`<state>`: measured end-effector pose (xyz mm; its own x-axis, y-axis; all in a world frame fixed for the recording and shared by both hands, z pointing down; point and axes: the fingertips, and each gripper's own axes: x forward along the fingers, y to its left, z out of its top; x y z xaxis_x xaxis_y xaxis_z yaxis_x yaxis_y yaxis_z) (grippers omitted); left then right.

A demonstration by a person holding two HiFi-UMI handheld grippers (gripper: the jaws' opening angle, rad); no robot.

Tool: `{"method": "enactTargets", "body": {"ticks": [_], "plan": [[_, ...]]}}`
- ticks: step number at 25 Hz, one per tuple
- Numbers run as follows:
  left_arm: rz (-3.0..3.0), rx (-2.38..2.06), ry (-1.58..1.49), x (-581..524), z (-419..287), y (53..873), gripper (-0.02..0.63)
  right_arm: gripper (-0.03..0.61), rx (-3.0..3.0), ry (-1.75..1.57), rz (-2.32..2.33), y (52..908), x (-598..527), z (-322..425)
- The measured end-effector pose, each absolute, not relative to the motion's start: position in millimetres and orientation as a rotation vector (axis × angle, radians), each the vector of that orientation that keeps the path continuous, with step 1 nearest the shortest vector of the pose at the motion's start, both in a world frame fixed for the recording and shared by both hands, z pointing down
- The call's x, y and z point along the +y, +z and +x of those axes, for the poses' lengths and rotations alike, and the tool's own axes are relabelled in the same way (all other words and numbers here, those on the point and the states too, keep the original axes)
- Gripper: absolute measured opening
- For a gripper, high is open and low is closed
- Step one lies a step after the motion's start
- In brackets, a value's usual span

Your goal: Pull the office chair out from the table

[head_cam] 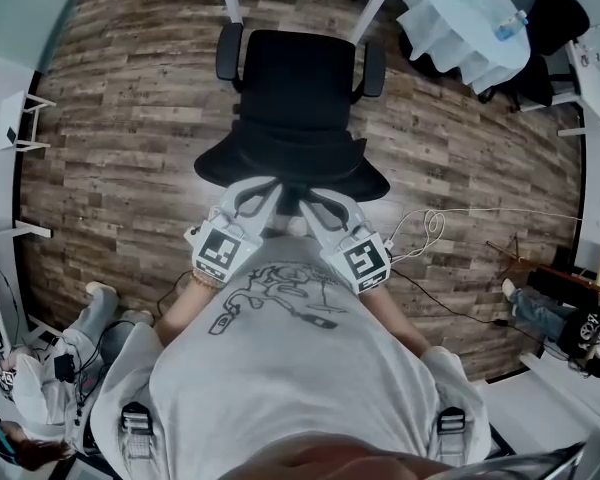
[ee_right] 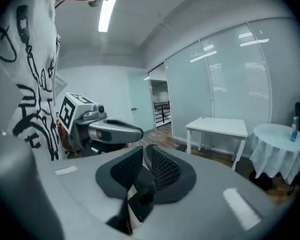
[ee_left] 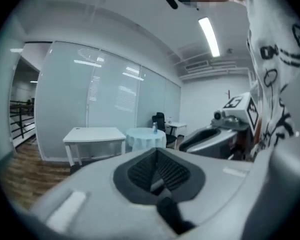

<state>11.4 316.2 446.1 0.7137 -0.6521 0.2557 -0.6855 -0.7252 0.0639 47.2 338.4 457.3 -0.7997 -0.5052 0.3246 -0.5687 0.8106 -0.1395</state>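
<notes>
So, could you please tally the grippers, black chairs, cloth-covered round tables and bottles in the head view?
Grippers: 2, the left gripper and the right gripper
Black chairs: 2, the office chair and a second chair behind the round table
Cloth-covered round tables: 1, the round table
Bottles: 1, the bottle
Total: 6

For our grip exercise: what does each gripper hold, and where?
Nothing. The left gripper is shut and empty; the right gripper has jaws slightly apart, nothing between.

The person's white T-shirt bears black line drawings.
</notes>
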Motion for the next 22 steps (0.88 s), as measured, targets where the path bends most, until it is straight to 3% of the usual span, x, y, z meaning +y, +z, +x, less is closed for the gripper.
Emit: {"method": "enactTargets", "body": {"ticks": [12, 22], "plan": [[2.746, -1.015, 0.058, 326, 21, 390, 0.003, 0.008, -2.882, 0.417, 0.931, 394, 337, 44], [2.765, -1.02, 0.059, 324, 25, 389, 0.003, 0.007, -2.937, 0.321, 0.92, 382, 335, 32]]}}
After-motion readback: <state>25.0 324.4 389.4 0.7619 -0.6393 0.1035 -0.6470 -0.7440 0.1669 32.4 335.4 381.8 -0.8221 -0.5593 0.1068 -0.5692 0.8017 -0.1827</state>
